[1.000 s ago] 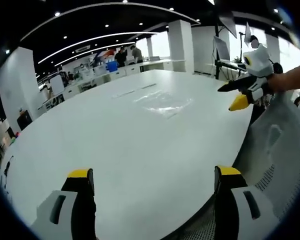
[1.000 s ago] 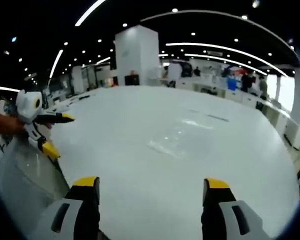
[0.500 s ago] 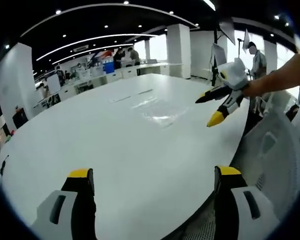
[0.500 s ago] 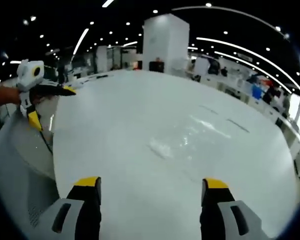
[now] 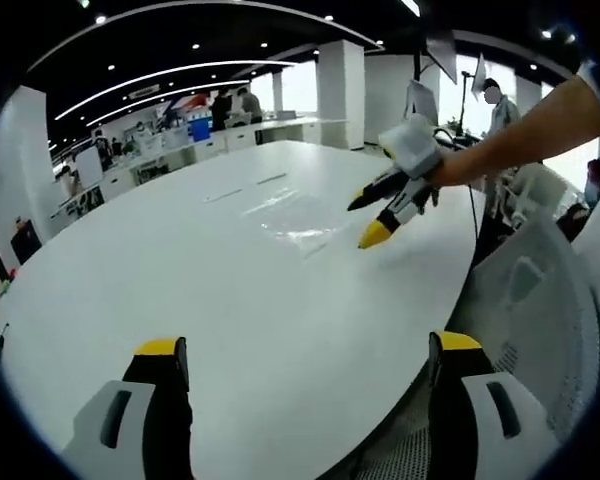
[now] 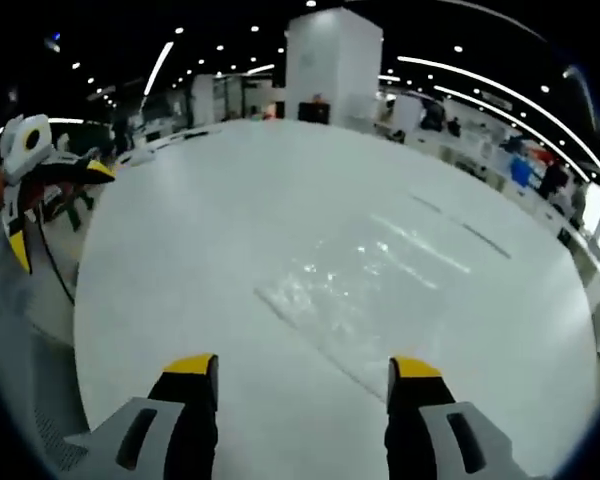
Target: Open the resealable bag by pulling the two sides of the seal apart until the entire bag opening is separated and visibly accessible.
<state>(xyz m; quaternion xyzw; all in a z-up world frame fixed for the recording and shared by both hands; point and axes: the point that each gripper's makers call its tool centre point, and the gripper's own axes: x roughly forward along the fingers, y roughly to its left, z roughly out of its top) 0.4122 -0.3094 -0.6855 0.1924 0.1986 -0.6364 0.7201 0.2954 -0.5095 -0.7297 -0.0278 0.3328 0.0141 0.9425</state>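
Across my wide white bench (image 5: 180,260) in a spotlit open office, the clear resealable bag (image 6: 355,290) lies flat mid-surface, my left claw (image 5: 305,375) spread empty, while my right claw (image 6: 302,395), also spread, has moved in beside it.

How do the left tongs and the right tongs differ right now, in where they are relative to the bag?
The right tongs are out over the table, tips beside the clear bag; the left tongs hang back off the table's edge. In the right gripper view the bag lies just ahead of the right tongs; in the left gripper view it lies far from the left tongs. Both are open and hold nothing.
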